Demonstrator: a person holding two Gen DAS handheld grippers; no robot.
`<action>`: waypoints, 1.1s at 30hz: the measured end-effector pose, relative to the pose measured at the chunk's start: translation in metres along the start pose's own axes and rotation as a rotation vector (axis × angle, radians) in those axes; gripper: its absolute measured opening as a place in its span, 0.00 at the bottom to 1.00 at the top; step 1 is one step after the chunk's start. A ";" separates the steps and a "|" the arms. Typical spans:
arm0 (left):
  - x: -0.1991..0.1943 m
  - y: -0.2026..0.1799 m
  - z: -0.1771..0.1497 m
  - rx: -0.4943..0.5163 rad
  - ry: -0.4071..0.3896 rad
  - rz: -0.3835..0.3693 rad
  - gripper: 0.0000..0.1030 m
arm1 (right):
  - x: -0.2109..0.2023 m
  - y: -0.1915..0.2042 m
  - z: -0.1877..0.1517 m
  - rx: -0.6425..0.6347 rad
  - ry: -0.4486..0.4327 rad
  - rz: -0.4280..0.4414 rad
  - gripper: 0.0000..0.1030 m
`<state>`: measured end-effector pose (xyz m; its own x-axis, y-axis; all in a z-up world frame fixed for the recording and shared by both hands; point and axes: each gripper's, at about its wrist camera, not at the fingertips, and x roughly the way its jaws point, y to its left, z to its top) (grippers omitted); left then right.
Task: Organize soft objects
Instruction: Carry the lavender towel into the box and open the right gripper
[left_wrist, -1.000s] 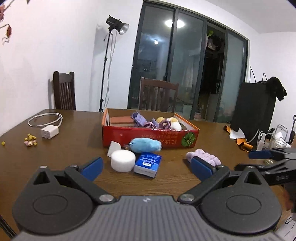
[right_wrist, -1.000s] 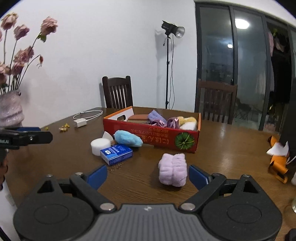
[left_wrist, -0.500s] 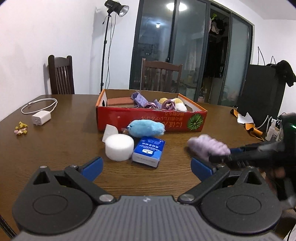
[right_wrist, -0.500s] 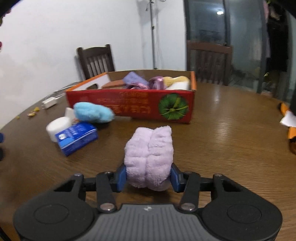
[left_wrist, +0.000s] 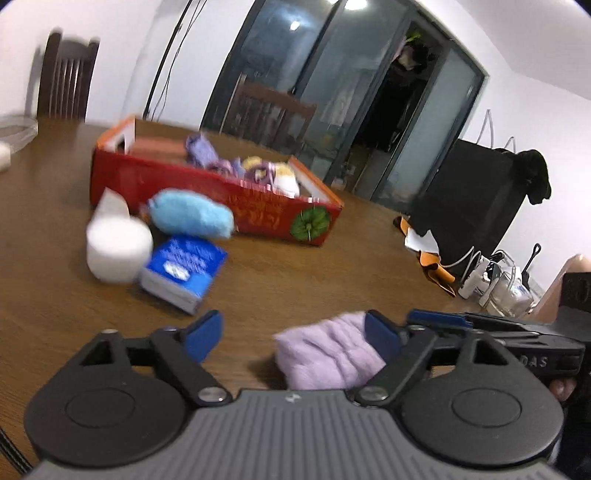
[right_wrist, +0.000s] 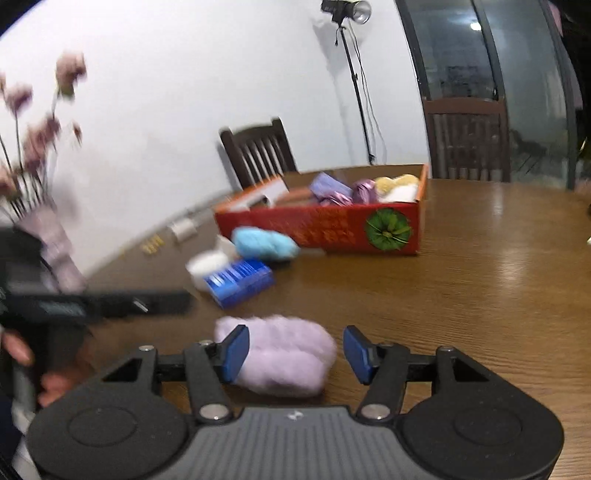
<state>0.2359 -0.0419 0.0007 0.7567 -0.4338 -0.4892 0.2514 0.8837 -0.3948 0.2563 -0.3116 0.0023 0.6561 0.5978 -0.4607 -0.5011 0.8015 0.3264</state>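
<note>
Lilac plush fills the foreground of the left wrist view: the purple soft bundle (left_wrist: 325, 350) lies on the brown worktop (left_wrist: 332, 266), partly hidden behind the right-hand pad of the left claw (left_wrist: 291, 334), whose pads stand spread and hold nothing. The right claw (left_wrist: 439, 317) reaches in from the right, just beside the bundle. Farther back sit the red box (left_wrist: 207, 195) of soft things, a blue fluffy toy (left_wrist: 192, 214), a white roll (left_wrist: 118, 247) and a blue packet (left_wrist: 184, 267).

In the right wrist view the bundle (right_wrist: 280, 350) rests between the right claw (right_wrist: 295, 352) pads. The left pad overlaps its edge; a gap shows at the other, so this claw is spread too.

The bundle looks light, squashy and non-slip; it should crush under pressure, so a pinch across its thick middle seems best.

Half a second ago the right claw squeezed it; now that pinch is released, and both cameras are tilted and blurred.
</note>
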 end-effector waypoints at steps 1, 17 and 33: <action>0.003 0.000 -0.001 -0.021 0.016 0.004 0.75 | 0.006 -0.003 0.001 0.025 0.002 -0.018 0.53; 0.026 -0.006 -0.014 -0.037 0.103 -0.034 0.27 | 0.041 -0.011 -0.014 0.085 0.053 -0.065 0.27; 0.054 -0.014 0.124 0.048 -0.089 -0.124 0.14 | 0.048 -0.026 0.122 0.002 -0.114 -0.025 0.20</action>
<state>0.3477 -0.0561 0.0766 0.7681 -0.5246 -0.3672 0.3730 0.8326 -0.4094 0.3698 -0.3013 0.0725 0.7285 0.5752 -0.3722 -0.4826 0.8164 0.3171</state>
